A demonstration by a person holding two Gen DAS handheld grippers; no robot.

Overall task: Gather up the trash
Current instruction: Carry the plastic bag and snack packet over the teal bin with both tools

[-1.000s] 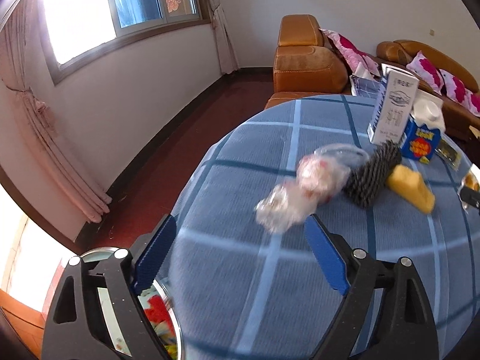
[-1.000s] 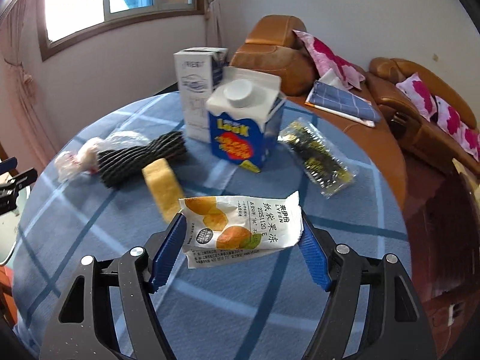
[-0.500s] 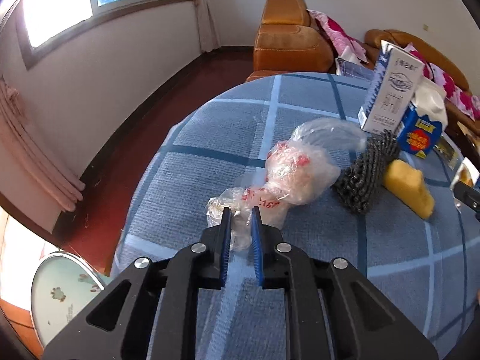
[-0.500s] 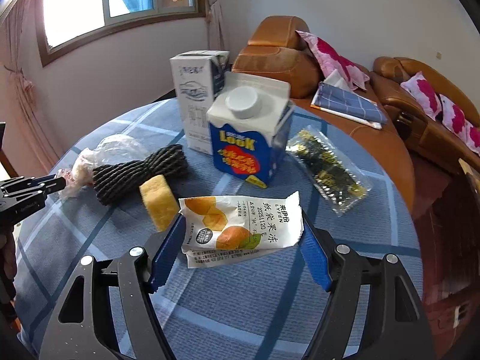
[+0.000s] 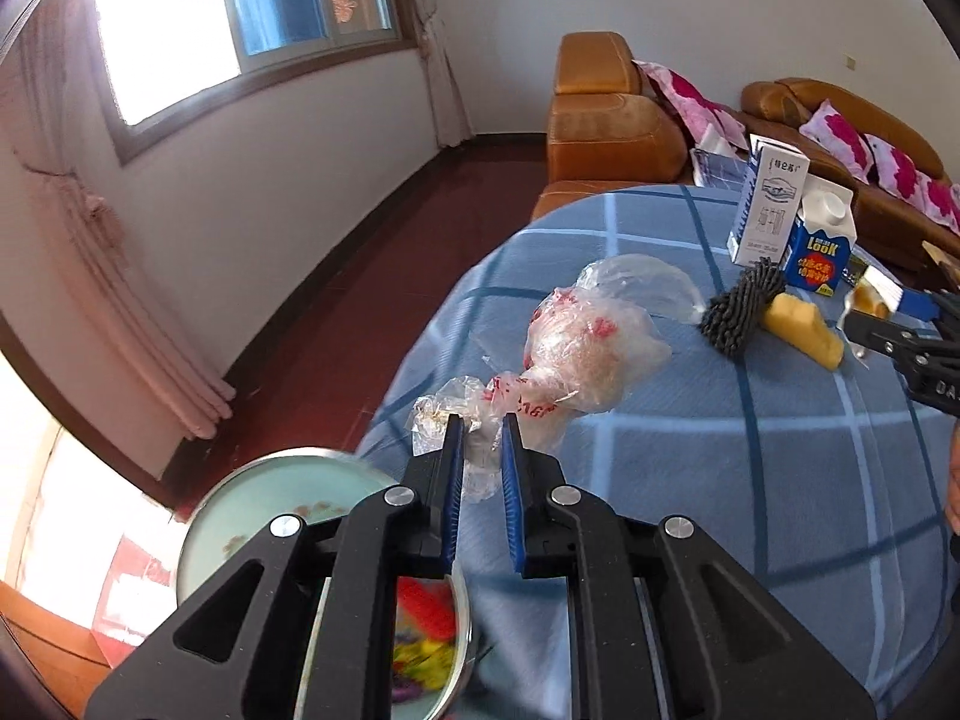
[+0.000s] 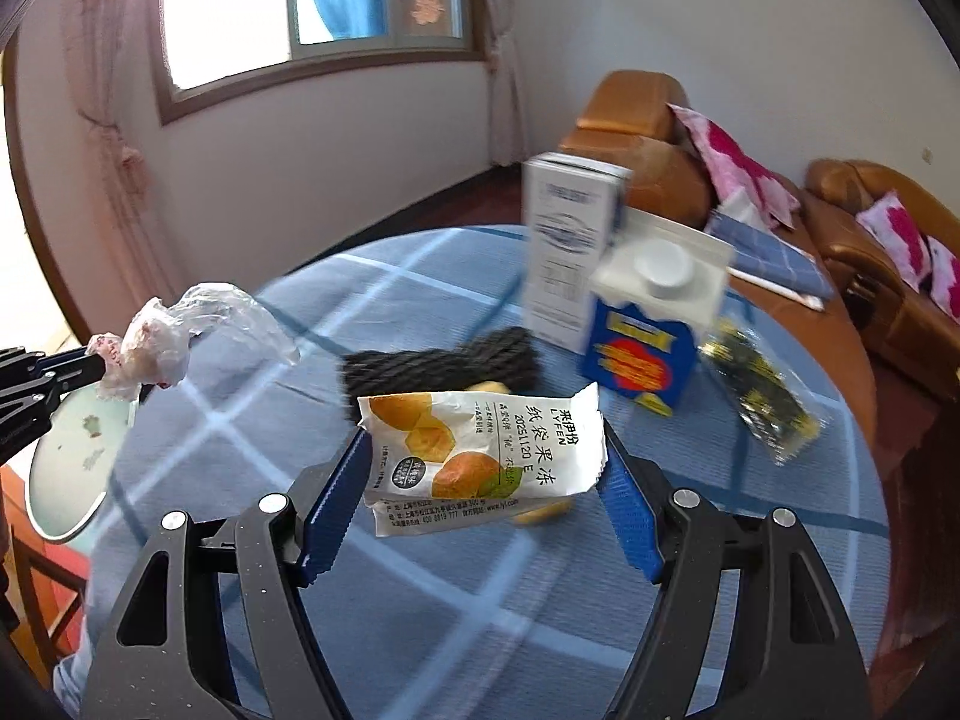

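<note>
Sunlit living room, with a window, pale curtains and an orange leather sofa (image 5: 612, 120) strewn with pink-patterned cushions, frames a round table (image 5: 750, 468) under a blue checked cloth. At the table's edge, the left gripper (image 5: 480, 450) is clenched on the twisted neck of a crumpled clear plastic bag (image 5: 576, 354) printed in red, the bag's bulk reaching toward one o'clock from the blue pads; the right wrist view shows that same bag (image 6: 162, 336) lifted off the cloth at nine o'clock. Below the table's rim, at seven o'clock in the left wrist view, sits a round metal bin (image 5: 288, 516) with a pale green inside and bright scraps in it.

The right gripper (image 6: 480, 492) grasps a white snack wrapper (image 6: 486, 456) showing orange fruit and Chinese print, its two ends pressed between the blue pads, held above the cloth.

Beyond the wrapper, at twelve o'clock, lies a black ribbed foam net (image 6: 438, 366), with a yellow sponge (image 5: 804, 330) just beside it, plainer in the left wrist view. Behind them, toward one o'clock, a tall white carton (image 6: 570, 252) stands upright, touching a blue "LooK" carton (image 6: 648, 336) with a white cap. A dark, clear-edged snack packet (image 6: 756, 396) lies flat at two o'clock, near the blue carton.
</note>
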